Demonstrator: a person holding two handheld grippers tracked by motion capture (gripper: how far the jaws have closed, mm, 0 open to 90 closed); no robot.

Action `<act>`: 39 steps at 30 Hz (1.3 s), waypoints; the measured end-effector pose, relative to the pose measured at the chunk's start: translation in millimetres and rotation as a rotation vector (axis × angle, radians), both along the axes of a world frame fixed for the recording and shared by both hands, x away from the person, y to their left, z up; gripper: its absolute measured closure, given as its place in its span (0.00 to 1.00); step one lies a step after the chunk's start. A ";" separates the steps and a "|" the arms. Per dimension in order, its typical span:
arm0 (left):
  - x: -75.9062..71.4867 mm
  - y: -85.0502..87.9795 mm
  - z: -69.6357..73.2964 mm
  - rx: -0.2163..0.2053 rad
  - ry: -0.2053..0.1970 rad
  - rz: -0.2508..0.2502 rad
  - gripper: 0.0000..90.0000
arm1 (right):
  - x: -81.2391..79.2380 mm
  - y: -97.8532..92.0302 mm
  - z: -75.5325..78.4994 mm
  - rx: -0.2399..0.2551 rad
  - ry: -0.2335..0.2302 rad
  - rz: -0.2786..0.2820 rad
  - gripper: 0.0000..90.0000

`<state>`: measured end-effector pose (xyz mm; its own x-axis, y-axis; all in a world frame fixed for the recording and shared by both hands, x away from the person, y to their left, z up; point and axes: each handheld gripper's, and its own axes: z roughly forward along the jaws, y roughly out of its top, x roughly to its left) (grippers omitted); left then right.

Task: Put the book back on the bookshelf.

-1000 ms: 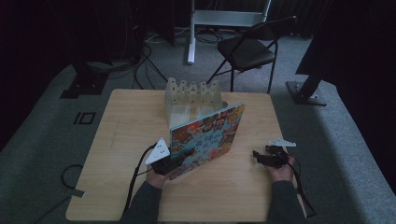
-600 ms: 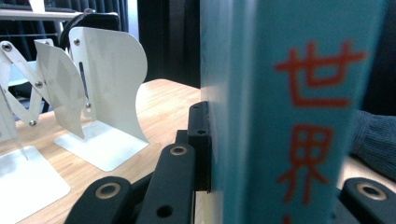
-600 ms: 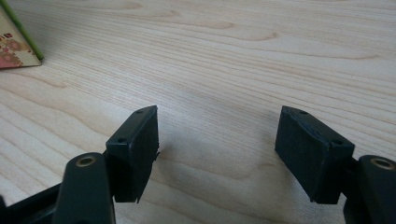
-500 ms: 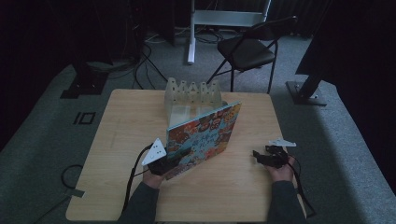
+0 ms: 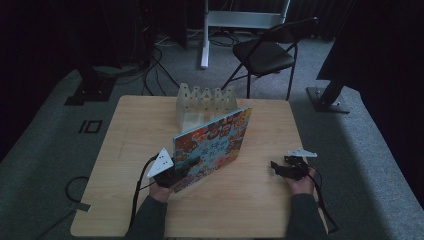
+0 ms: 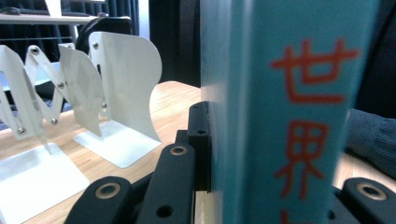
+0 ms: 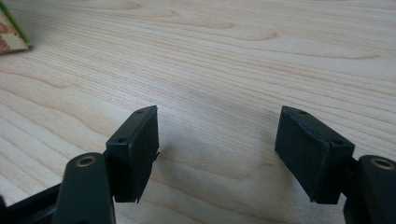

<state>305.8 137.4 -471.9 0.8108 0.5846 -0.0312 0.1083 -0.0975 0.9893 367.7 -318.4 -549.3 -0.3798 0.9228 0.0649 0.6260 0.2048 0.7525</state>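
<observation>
The desk (image 5: 130, 150) is big, square and made of light wood. It stands on a grey carpet (image 5: 45, 145), and a black folding chair (image 5: 267, 52) is behind it.

A white folding book rack (image 5: 205, 102) sits near the far edge of the desk. In the left gripper view its thin white plates (image 6: 126, 88) stand up side by side, joined by zigzag bars.

The book (image 5: 212, 142) is in the middle of the desk, just in front of the rack. It stands tilted, with its colourful picture cover facing the person. Its long side runs from the near left up to the far right, so the far right corner is the highest and the near left corner is lowest, down by the desk. In the left gripper view the book's blue spine (image 6: 289, 112) runs straight up and down, with red writing on it.

The left gripper (image 5: 172, 175) is at the low near left corner of the book. Its jaws are squeezed tight on the book, one on each side.

The right gripper (image 5: 286, 168) sits low over the desk at the right, well apart from the book. Its jaws are wide open with nothing between them, just bare wood below. A corner of the book (image 7: 11, 35) peeks in at the top left of the right gripper view.
</observation>
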 end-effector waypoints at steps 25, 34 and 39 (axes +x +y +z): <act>-0.5 16.0 0.8 -0.032 0.000 0.059 0.90 | 0.0 0.0 0.0 0.000 -0.001 0.000 0.33; -1.7 21.7 0.3 -0.030 -0.004 0.085 0.90 | 0.0 -0.1 0.0 0.000 -0.001 0.001 0.33; -2.5 28.1 1.0 -0.036 -0.009 0.109 0.90 | 0.0 0.0 -0.1 -0.001 -0.001 0.001 0.33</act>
